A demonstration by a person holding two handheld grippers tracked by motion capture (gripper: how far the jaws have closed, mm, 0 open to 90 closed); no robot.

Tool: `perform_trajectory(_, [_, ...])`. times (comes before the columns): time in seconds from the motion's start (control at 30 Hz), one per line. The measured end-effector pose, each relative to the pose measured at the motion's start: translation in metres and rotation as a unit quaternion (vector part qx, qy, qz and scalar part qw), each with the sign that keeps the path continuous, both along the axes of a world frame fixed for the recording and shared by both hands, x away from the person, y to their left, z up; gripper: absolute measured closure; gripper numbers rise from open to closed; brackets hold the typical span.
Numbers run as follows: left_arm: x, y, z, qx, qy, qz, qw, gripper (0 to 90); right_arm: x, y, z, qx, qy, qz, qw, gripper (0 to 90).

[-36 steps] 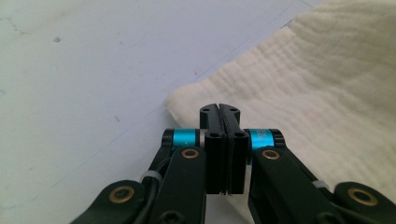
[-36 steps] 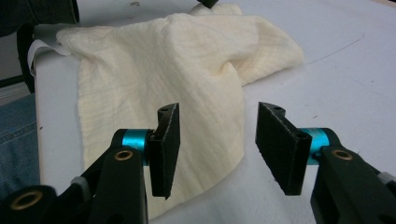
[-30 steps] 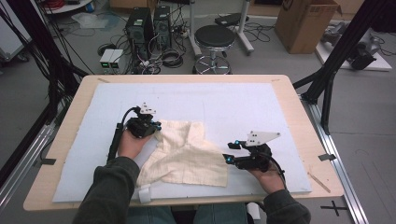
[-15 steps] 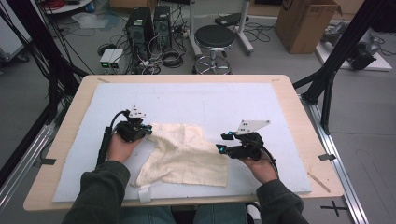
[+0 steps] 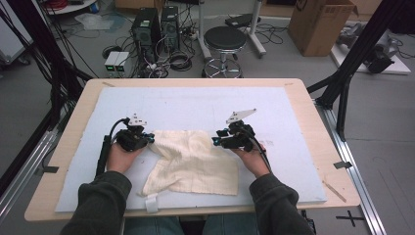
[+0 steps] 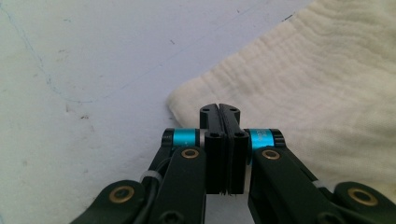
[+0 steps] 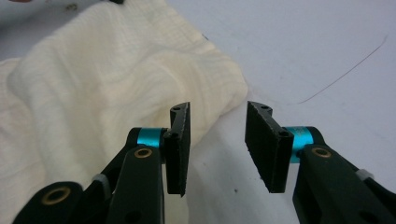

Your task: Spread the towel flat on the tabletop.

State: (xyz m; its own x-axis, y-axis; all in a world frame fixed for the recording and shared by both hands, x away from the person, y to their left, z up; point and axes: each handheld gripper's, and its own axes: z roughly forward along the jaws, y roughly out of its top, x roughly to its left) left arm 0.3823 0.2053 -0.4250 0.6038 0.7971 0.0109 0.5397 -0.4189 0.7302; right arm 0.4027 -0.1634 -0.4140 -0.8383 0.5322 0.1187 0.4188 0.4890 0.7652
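On mat [image 5: 303, 161] | left claw [image 6: 219, 108] clamps cloth [image 5: 195, 159] corner | right claw [image 7: 217, 126] parted

High view overhead, facing forward-down; gripper views close; cloth [image 5: 188, 161] shared.

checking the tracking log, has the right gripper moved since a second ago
Yes. In the high view the right gripper has moved away from the table's near edge toward the far side and slightly leftward, reaching the cloth's upper right corner.

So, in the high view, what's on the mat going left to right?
Left gripper → cloth → right gripper.
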Motion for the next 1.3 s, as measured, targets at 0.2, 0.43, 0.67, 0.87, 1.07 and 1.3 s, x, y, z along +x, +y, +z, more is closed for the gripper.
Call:
perform_trajectory(0.2, [-0.002,0.0,0.002,-0.008,-0.006,-0.002,1.0,88.5,0.01,0.015,-0.016,-0.007,0.046,0.001,0.9989,63.3])
perform_trajectory(0.43, [-0.004,-0.001,0.005,-0.01,-0.011,-0.01,0.9998,88.6,0.011,0.022,-0.02,-0.017,0.065,0.025,0.9974,86.4])
perform_trajectory(0.67, [-0.005,-0.004,0.007,-0.027,-0.014,-0.01,0.9995,88.6,0.007,0.005,-0.002,-0.014,0.032,0.009,0.9994,87.3])
perform_trajectory(0.87, [-0.006,-0.016,0.01,-0.037,-0.021,-0.026,0.9988,88.6,0.006,-0.008,0.026,-0.035,-0.008,-0.015,0.9992,87.3])
perform_trajectory(1.07, [-0.007,-0.016,0.01,-0.025,-0.018,-0.025,0.9992,88.6,0.007,-0.001,0.035,-0.048,-0.016,-0.017,0.9986,87.2])
perform_trajectory(1.3, [-0.013,0.001,0.015,-0.027,-0.013,-0.026,0.9992,88.5,0.001,0.03,0.005,-0.065,0.019,0.017,0.9976,86.8])
